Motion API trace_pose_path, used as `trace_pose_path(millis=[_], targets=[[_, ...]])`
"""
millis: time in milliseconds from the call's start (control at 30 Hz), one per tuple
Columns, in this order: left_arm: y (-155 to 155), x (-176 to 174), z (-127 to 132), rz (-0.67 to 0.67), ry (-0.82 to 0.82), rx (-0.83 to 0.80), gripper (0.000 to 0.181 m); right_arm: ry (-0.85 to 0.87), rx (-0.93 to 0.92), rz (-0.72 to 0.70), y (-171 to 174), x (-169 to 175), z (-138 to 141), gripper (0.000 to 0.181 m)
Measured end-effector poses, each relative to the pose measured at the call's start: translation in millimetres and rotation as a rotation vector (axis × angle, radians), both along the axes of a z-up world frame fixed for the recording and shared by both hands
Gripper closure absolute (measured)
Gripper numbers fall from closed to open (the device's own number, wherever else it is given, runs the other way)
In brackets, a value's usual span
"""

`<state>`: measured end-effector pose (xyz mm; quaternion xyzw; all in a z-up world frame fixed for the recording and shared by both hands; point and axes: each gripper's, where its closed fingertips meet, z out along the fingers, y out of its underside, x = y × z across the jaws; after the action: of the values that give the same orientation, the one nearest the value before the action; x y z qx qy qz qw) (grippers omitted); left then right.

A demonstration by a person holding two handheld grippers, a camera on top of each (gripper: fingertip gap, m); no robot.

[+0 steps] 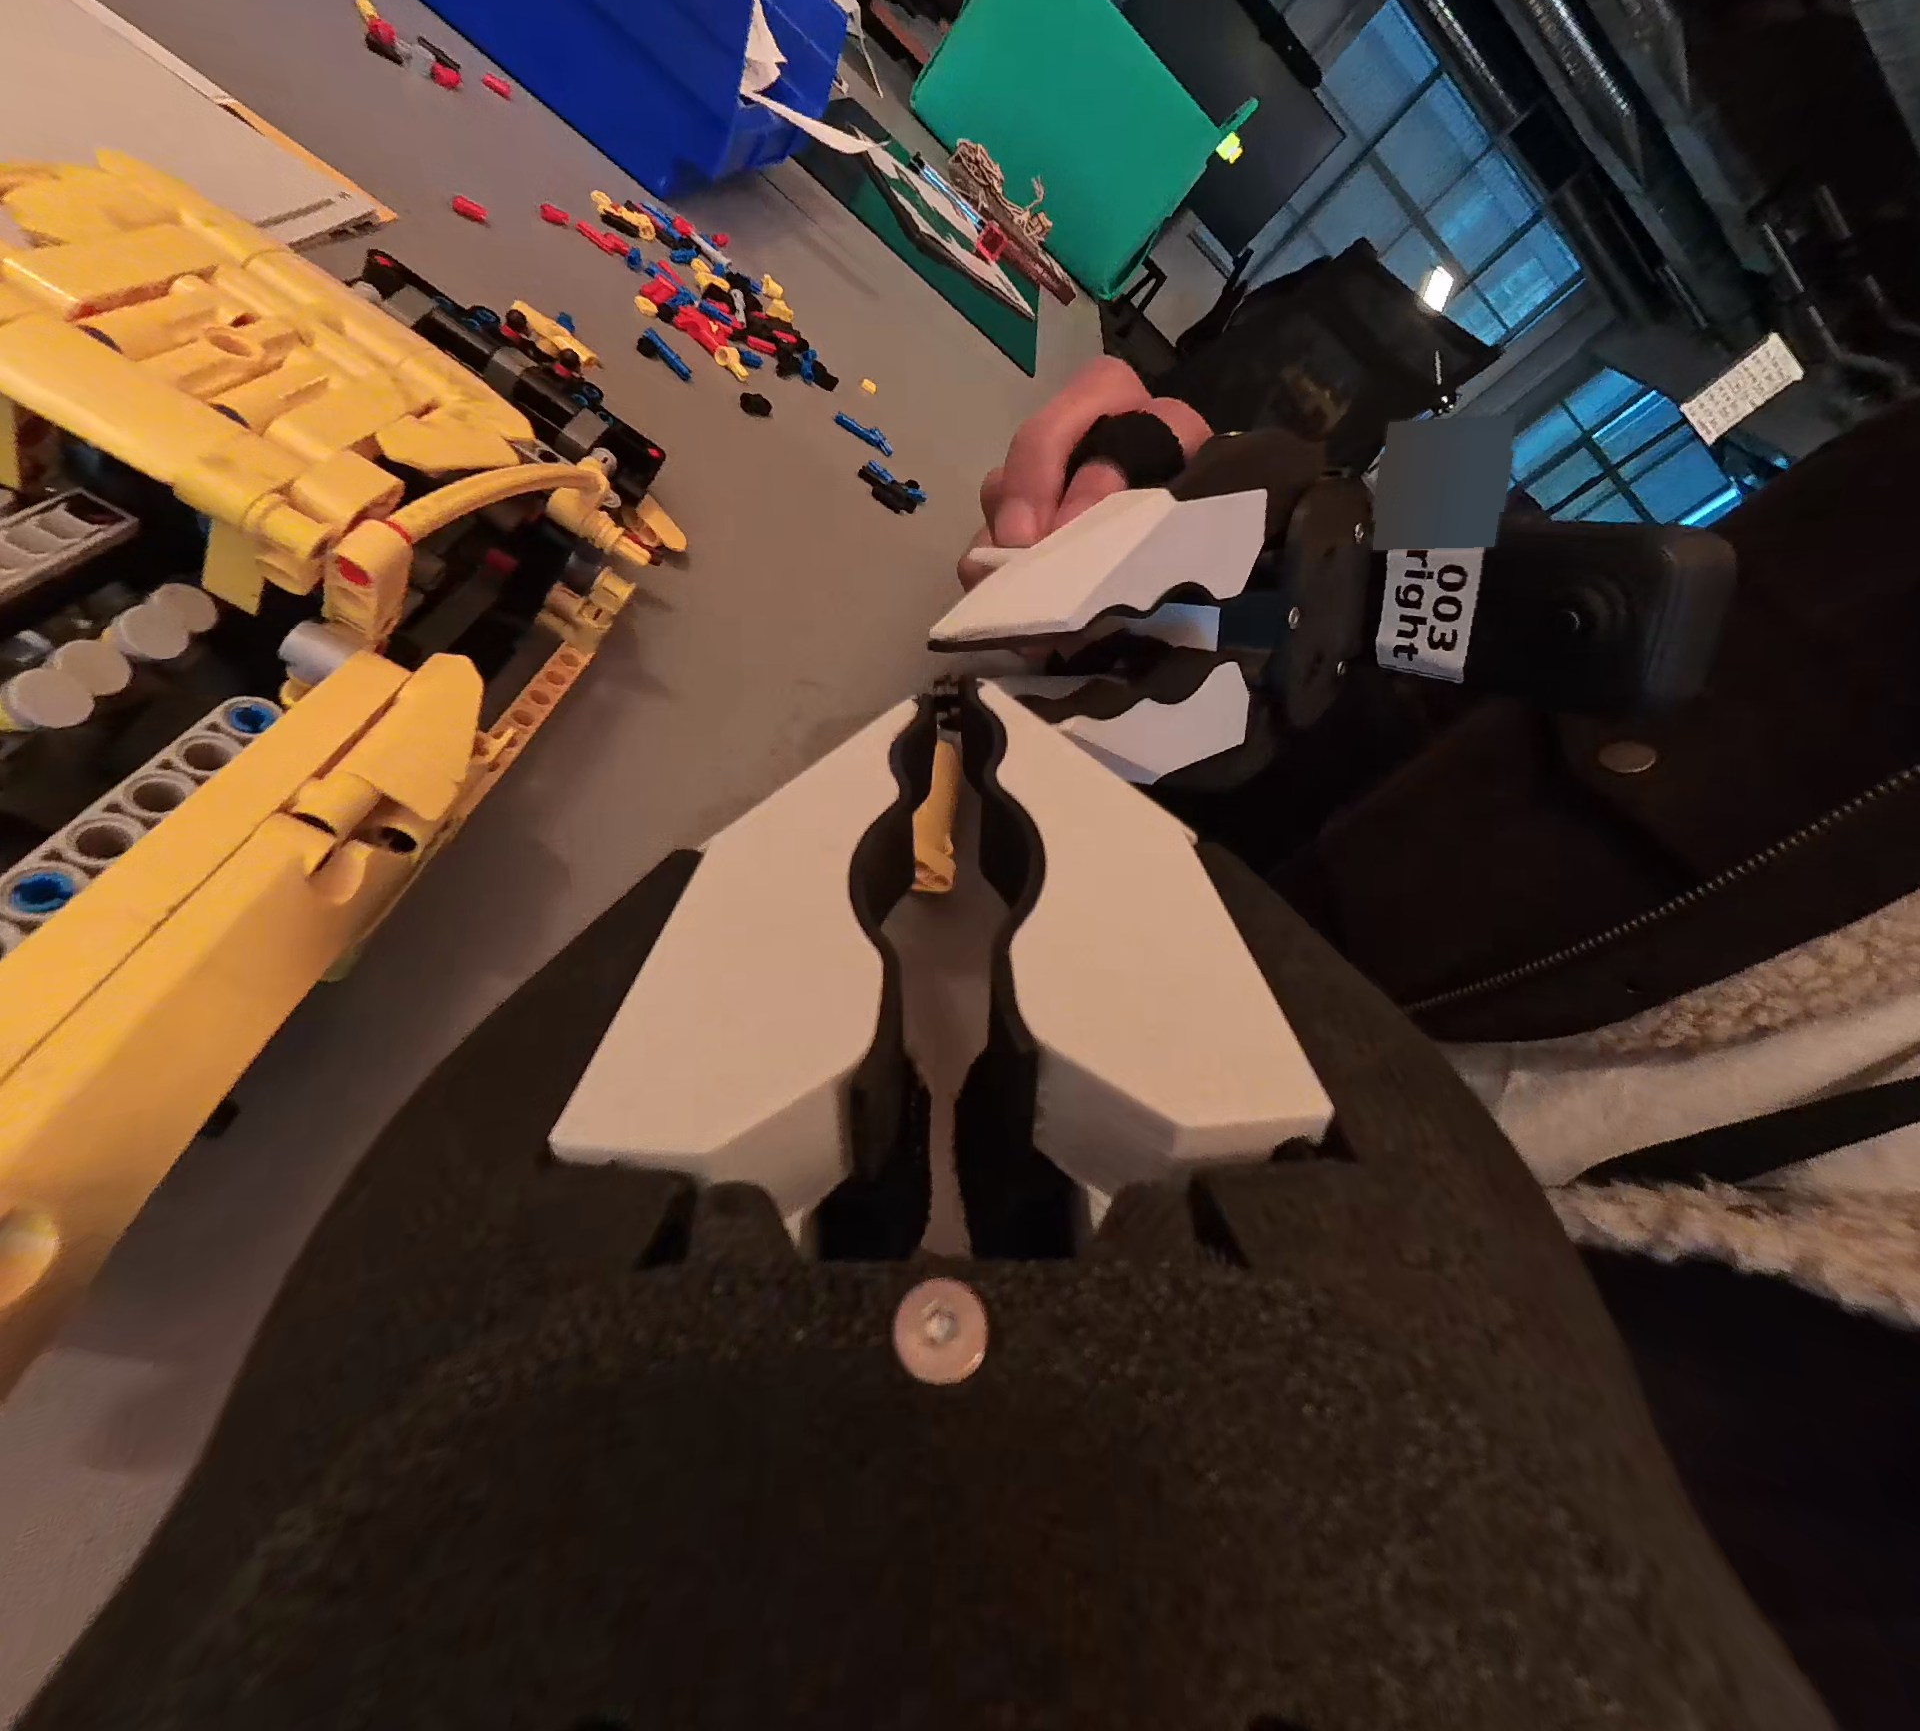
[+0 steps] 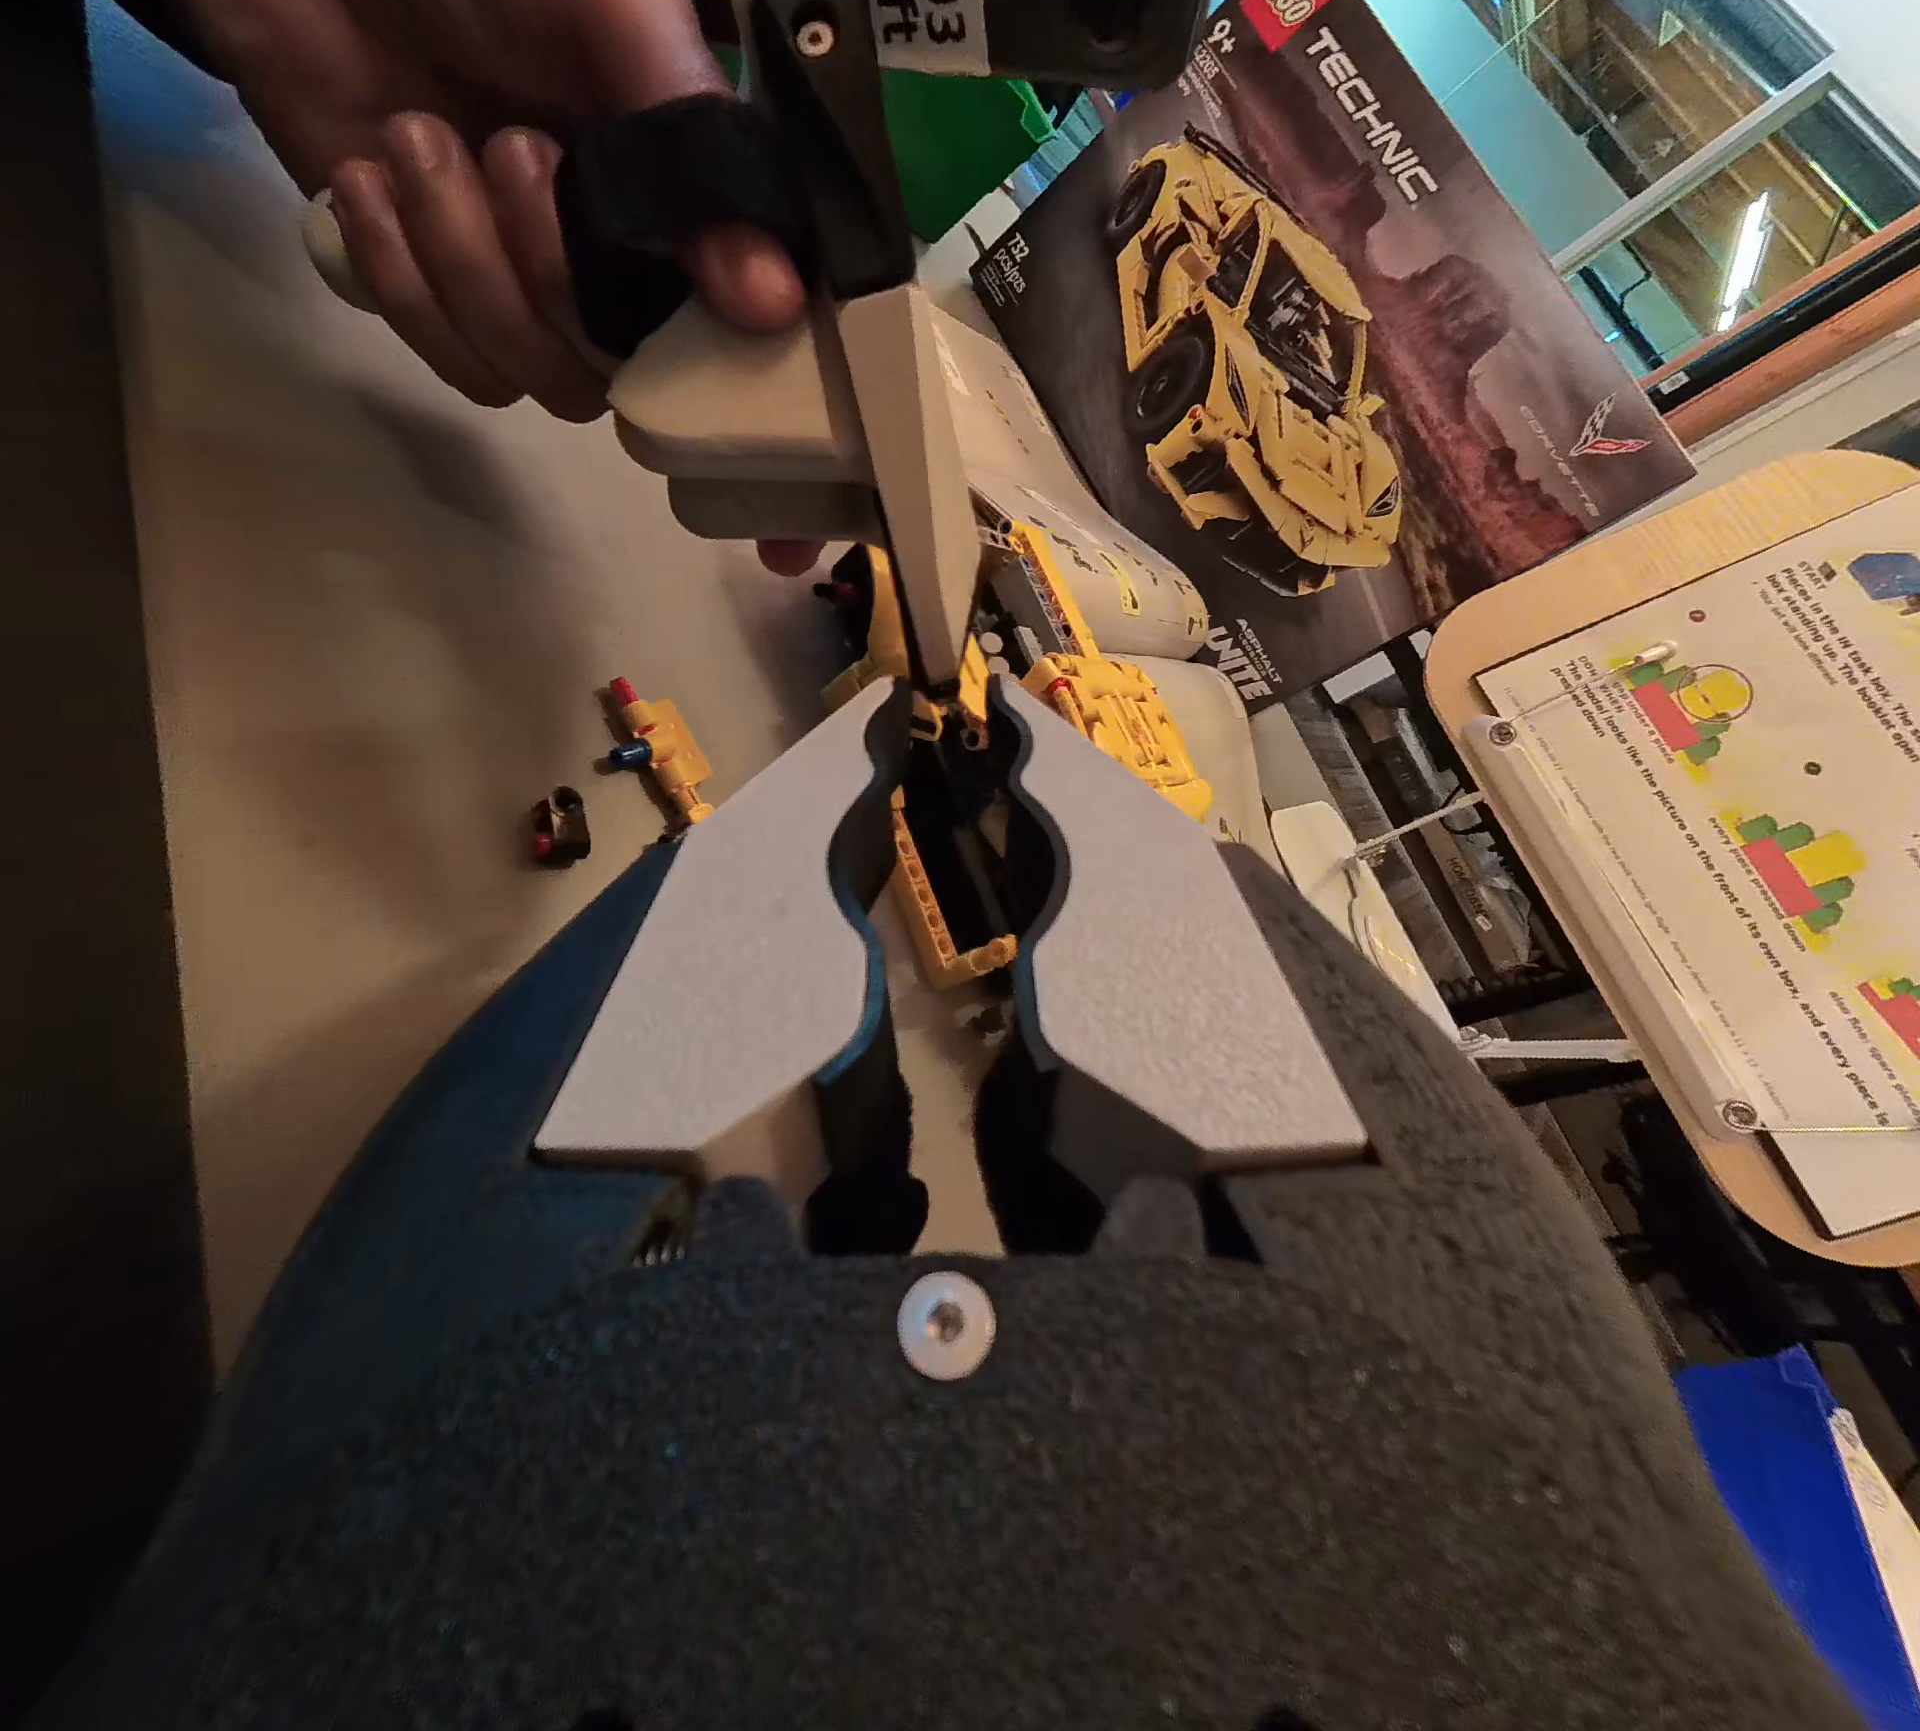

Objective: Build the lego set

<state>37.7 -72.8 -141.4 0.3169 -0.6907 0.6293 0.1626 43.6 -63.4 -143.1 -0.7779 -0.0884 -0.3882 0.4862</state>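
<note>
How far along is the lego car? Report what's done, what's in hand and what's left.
Done: much of the yellow car body is assembled, though its grey beams are still exposed. In hand: the left gripper pinches a small yellow piece, tip to tip with the right gripper; whether the right one grips is unclear. Left: a loose pile of pins and a small yellow sub-assembly lie unused on the table.

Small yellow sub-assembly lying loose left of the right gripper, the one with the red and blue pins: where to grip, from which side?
Grip the yellow sub-assembly across its long yellow body, coming from above. It lies flat on the table, and the red and blue pins stick out near one end, so probably close on the plainer stretch away from them, clear of the black piece.
</note>
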Motion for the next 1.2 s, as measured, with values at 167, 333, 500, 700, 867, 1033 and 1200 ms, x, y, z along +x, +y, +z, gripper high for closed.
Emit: trace_pose_path(millis=[167, 333, 500, 700, 867, 1033, 1200], targets=[[-1, -1, -2, -0.006, 0.008, 0.005, 0.178, 0.002, -0.012, 0.009, 1, -2, -2, 0.175], [-1, -1, -2, -0.009, 0.016, 0.007, 0.178, 0.011, -0.015, 0.011, 1, -2, -3, 0.175], [-2, -3, -1, -0.024, 0.011, -0.002, 0.177, 0.036, -0.004, 0.019, 0, -3, -2, 0.175], [18, -7, -10, -0.061, -0.215, 0.191, 0.160, 0.217, 0.025, -0.021, -19, 7, -9, 0.175], [16, -27, -58, -0.194, -0.477, 0.548, 0.156, 0.386, 0.129, -0.019, -29, 16, -3, 0.175], [12, -36, -74, -0.259, -0.462, 0.594, 0.157, 0.406, 0.146, -0.010, -28, 15, -3, 0.175], [8, -36, -85, -0.272, -0.499, 0.654, 0.169, 0.419, 0.148, -0.004, -27, 15, -3, 0.175]])
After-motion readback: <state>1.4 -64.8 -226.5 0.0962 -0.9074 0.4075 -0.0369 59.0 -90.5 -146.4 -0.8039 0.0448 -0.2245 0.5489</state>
